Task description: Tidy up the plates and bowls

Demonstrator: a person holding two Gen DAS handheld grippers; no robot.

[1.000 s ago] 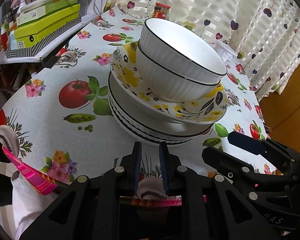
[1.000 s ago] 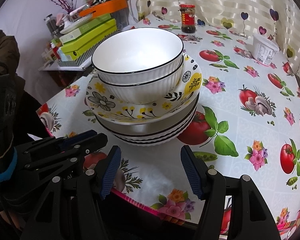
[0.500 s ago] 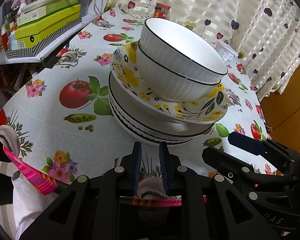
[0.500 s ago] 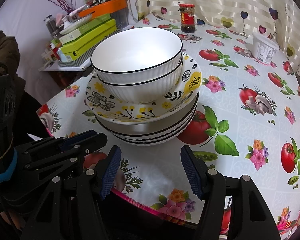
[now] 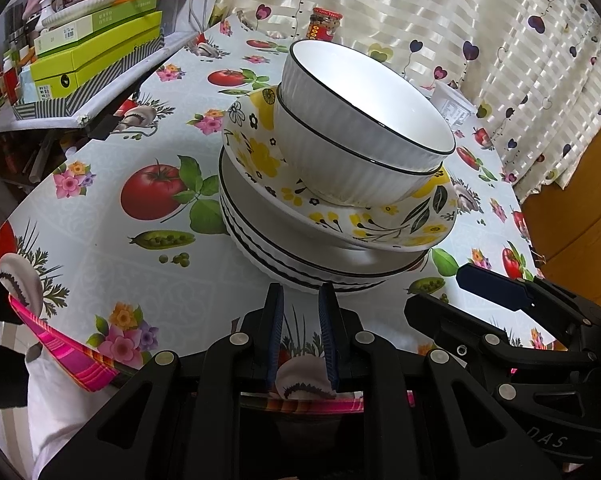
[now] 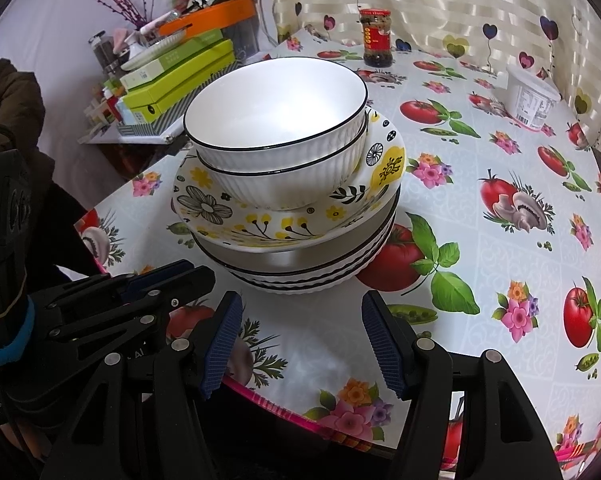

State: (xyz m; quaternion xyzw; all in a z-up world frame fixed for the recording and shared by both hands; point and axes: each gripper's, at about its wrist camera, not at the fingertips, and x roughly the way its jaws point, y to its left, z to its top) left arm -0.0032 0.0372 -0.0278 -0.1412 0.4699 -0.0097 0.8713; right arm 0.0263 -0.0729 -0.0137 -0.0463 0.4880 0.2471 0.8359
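The table [image 6: 480,216] fills the scene, round and dressed in a cloth of tomatoes, mushrooms and flowers, with a heart-print curtain [image 5: 440,8] hanging behind it. Off its far left side a side shelf carries green boxes [image 6: 176,80] under an orange tray [image 6: 208,20]. Centre stage on the table stands the stack: ribbed white plates [image 6: 320,276] with black rims at the bottom, a yellow-flowered plate [image 6: 260,228] on them, and two nested white bowls [image 6: 276,136] on top, leaning slightly. The stack sits near the table's front edge, just ahead of both tools. The right gripper [image 6: 302,344] hovers at that edge, its blue-padded jaws spread wide and holding nothing. The left gripper [image 5: 299,332] is beside it, jaws drawn close with a narrow gap between them, nothing between the pads. At the back, a white tub [image 6: 530,98] sits by the curtain, and a red-lidded jar [image 6: 377,38] stands further along.
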